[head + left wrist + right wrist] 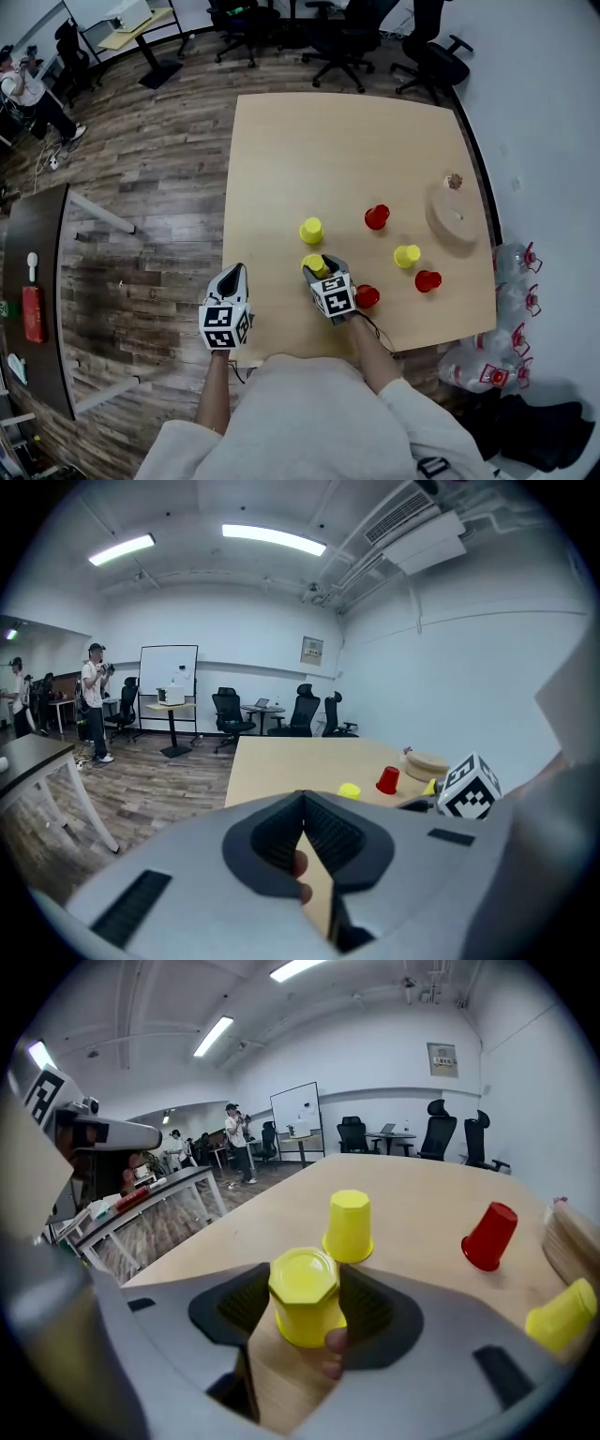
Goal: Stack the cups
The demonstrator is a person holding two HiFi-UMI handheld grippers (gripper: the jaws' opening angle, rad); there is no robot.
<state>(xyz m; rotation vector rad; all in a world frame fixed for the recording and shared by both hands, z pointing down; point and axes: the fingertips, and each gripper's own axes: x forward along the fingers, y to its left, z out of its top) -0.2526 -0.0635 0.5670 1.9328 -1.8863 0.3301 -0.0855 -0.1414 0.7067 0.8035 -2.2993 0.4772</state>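
Note:
An upside-down yellow cup (305, 1297) stands on the wooden table (309, 141) between my right gripper's (305, 1283) jaws, and both pads press on its sides. In the head view this gripper (316, 265) is near the table's front, around that yellow cup (315, 263). Just beyond it stands a second yellow cup (311, 230) (350, 1227). A third yellow cup (407, 256) (561, 1314) lies on its side to the right. Red cups stand at the right: one (377, 217) (490, 1236) farther back, two (367, 296) (427, 280) near the front. My left gripper (238, 272) (303, 799) hangs off the table's left edge, shut and empty.
A round wooden block (457, 217) lies near the table's right edge. Office chairs (342, 37) stand beyond the far edge. A dark table (37, 281) stands at the left across wood floor. Plastic bags (506, 309) lie by the right wall. A person (28, 89) stands far left.

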